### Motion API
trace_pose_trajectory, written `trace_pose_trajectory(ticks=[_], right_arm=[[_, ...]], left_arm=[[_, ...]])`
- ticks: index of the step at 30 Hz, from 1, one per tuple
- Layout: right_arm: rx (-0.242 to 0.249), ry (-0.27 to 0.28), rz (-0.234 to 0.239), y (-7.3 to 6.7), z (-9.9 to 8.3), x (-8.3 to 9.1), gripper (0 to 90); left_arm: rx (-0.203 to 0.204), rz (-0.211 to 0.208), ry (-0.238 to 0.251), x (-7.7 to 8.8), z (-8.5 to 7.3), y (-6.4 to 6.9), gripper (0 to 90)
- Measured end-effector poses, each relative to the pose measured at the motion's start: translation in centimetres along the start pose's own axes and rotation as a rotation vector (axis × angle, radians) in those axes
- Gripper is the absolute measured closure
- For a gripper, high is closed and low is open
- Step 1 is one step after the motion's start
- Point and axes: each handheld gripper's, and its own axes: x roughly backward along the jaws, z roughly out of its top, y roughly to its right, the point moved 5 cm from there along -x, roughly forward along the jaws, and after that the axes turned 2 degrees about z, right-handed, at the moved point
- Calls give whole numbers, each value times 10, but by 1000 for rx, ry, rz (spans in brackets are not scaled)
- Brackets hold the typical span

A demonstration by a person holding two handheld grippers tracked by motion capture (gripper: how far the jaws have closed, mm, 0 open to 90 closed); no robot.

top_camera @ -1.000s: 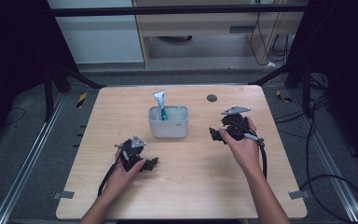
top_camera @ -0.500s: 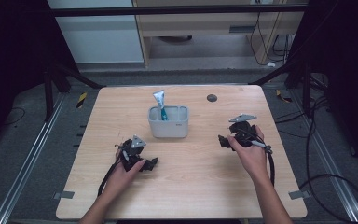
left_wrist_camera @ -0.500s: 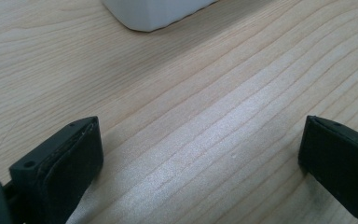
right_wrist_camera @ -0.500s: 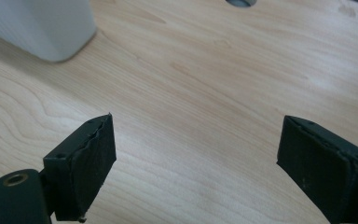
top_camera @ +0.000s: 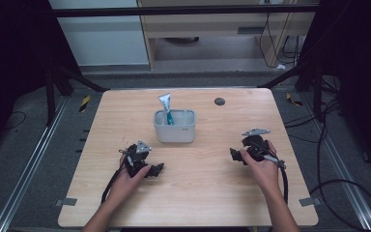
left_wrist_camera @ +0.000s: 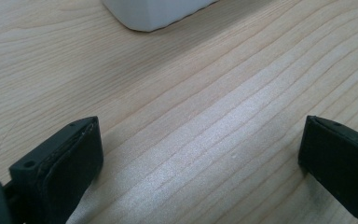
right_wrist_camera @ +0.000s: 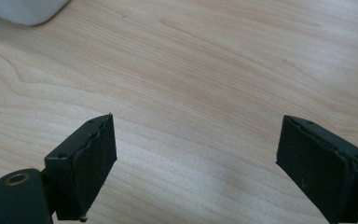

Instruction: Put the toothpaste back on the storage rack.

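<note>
Both grippers rest wide open and empty on the wooden table: left gripper near the grey bin's front-left, right gripper to its right; a toothpaste tube stands inside the bin.

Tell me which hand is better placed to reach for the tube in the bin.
Probably the left. The left tool rests nearer the bin, whose tube leans at its left end; the right tool sits farther off. Both are open and empty.
</note>
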Motion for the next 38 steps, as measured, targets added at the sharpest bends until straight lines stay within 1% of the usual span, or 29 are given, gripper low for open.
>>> trace_pose_trajectory(ticks=[1, 4, 6, 8, 11, 13, 19, 25, 28, 30, 33, 36, 38], right_arm=[[0, 0, -2, 1, -2, -1, 123], [-24, -1, -3, 5, -9, -3, 123], [-29, 0, -12, 9, -12, -5, 123], [-51, -2, -25, 14, -18, -7, 124], [-76, 13, -48, 23, -23, -10, 124], [-109, 18, -54, 29, -26, -12, 124], [-148, 25, -82, 39, -31, -18, 122], [-160, 42, -97, 42, -34, -20, 109], [-154, 55, -106, 40, -34, -23, 77], [-152, 50, -117, 40, -34, -24, 62], [-157, 47, -120, 38, -33, -25, 53], [-180, 39, -138, 38, -33, -26, 22], [-186, 40, -150, 37, -34, -25, 22]], left_arm=[[1, 0, 0, 0, 0, 0, 0], [2, 0, 0, 0, 0, 0, 0], [2, 0, 0, 0, 0, 0, 0], [2, 0, 0, 0, 0, 0, 0], [3, 0, 1, 0, 0, 0, 0], [4, 0, 1, 0, 0, 0, 0], [3, -1, 1, 0, 0, 0, 0], [5, -1, 3, 0, 0, 0, 0], [5, -1, 3, 0, 0, 0, 0], [5, -1, 3, 0, 0, 0, 0], [1, -1, -1, 0, 0, 0, 0], [-2, 0, -3, 0, 0, 0, 0], [-1, -1, -3, 0, 0, 0, 0]])
